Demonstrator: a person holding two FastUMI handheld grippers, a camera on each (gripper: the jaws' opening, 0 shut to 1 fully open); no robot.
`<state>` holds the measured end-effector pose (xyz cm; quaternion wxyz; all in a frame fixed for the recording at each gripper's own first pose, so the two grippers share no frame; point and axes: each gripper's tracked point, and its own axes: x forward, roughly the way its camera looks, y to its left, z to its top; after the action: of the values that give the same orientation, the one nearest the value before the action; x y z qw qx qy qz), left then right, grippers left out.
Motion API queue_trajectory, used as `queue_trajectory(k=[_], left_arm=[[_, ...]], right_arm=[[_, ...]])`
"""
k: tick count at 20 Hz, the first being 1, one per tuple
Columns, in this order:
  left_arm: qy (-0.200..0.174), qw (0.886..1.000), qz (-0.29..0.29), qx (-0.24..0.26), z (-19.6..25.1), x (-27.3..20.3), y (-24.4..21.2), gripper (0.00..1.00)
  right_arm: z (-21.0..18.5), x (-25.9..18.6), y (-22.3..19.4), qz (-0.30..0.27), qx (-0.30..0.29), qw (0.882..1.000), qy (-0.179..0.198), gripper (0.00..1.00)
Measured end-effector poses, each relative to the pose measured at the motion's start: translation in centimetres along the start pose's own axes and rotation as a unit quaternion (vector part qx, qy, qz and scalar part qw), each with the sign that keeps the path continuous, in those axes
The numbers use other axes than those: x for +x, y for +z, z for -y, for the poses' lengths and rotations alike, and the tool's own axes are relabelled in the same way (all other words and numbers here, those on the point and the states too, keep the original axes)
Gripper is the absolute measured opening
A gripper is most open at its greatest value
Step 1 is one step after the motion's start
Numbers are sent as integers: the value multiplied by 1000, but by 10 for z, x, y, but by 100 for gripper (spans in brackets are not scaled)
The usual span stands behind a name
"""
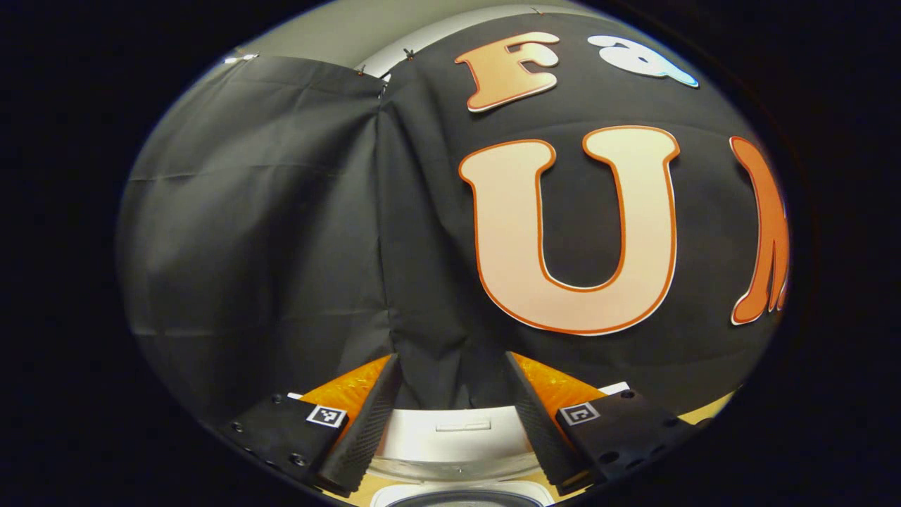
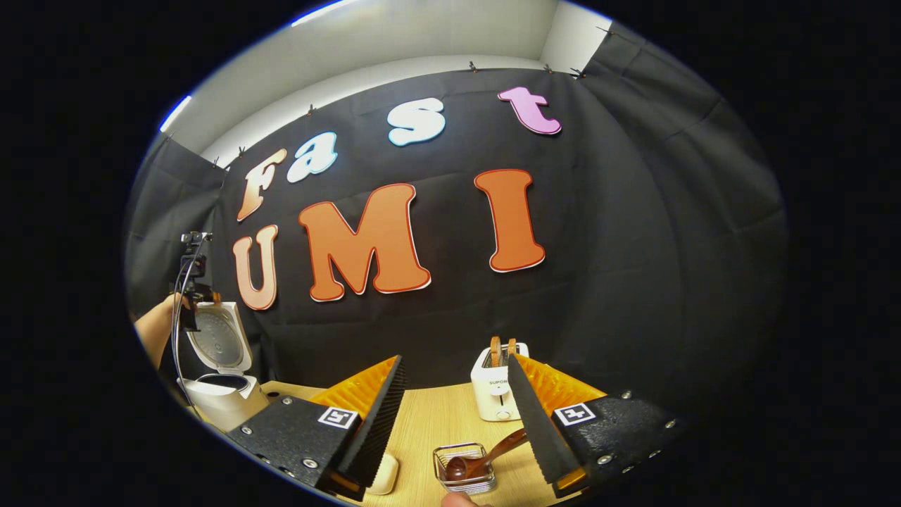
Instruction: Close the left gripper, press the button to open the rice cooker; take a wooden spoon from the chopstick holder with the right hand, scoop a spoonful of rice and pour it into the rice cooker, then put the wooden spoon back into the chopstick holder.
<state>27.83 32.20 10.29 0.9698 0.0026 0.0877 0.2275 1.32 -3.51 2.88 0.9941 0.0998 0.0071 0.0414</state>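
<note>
- The white rice cooker (image 2: 218,398) is seen at about 9 o'clock in the right gripper view, standing on the pale wooden table (image 2: 436,422) with its lid (image 2: 219,338) raised upright; the button step is judged already done.
- In the left gripper view the same cooker's raised lid (image 1: 450,436) lies straight ahead between the fingers, with the rim of the open pot at 6 o'clock.
- The left gripper (image 1: 450,422) is held with its fingers well apart, and nothing is gripped between them.
- The right gripper (image 2: 450,429) is likewise spread wide and is empty.
- A dark brown wooden spoon (image 2: 486,458) is seen at about 6 o'clock in the right gripper view, its bowl resting in a small wire-mesh holder (image 2: 463,468) and its handle slanting up toward 2 o'clock, to just beside the right-hand finger.
- The coming grasp is judged to turn on this: the spoon lies below and slightly right of the gap between the fingers, with its long axis running obliquely across the gripper's line, so a drop and a turn of the hand would be needed.
- The right gripper is by far the nearer to the spoon; the left one, with a forearm (image 2: 151,338) behind it, is held by the cooker, well apart.
- A white toaster (image 2: 496,387) stands beyond the holder at 12 o'clock from it.
- Where the rice lies cannot be told.
</note>
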Motion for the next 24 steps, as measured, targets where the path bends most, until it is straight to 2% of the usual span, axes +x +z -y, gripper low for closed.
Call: queue_trajectory(k=[4,7,10,11,14,16,17,19,20,21,24], left_arm=[[-27,999,-35,-7,3,-9,-4,92],[-38,998,-53,-10,8,-21,-2,95],[-56,997,-57,-9,4,-18,7,92],[-64,996,-63,-12,4,-17,8,95],[-78,990,-114,-10,-2,-9,4,94],[-82,990,-116,-14,-4,-11,8,92],[-86,989,-119,-10,-4,-8,6,95],[-92,987,-130,-12,-4,-9,5,96],[-96,986,-136,-12,-4,-8,4,91],[-99,985,-137,-14,-3,-7,5,96],[-114,981,-157,-15,-3,-4,-6,96]], right_arm=[[-5,10,-4,-12,1,1000,8,87],[-7,9,-5,-14,2,1000,16,87],[-14,7,-5,-18,20,999,26,86],[-16,5,-4,-19,24,999,27,86],[-13,7,-3,-13,20,999,22,86],[-21,3,-13,-10,13,1000,26,86],[-20,3,-12,-8,8,1000,27,86],[-19,3,-11,-4,1,1000,29,86],[-18,3,-11,-2,-2,1000,29,86],[-19,3,-11,-1,-4,1000,31,86],[-16,-1,-7,4,-7,999,34,86]])
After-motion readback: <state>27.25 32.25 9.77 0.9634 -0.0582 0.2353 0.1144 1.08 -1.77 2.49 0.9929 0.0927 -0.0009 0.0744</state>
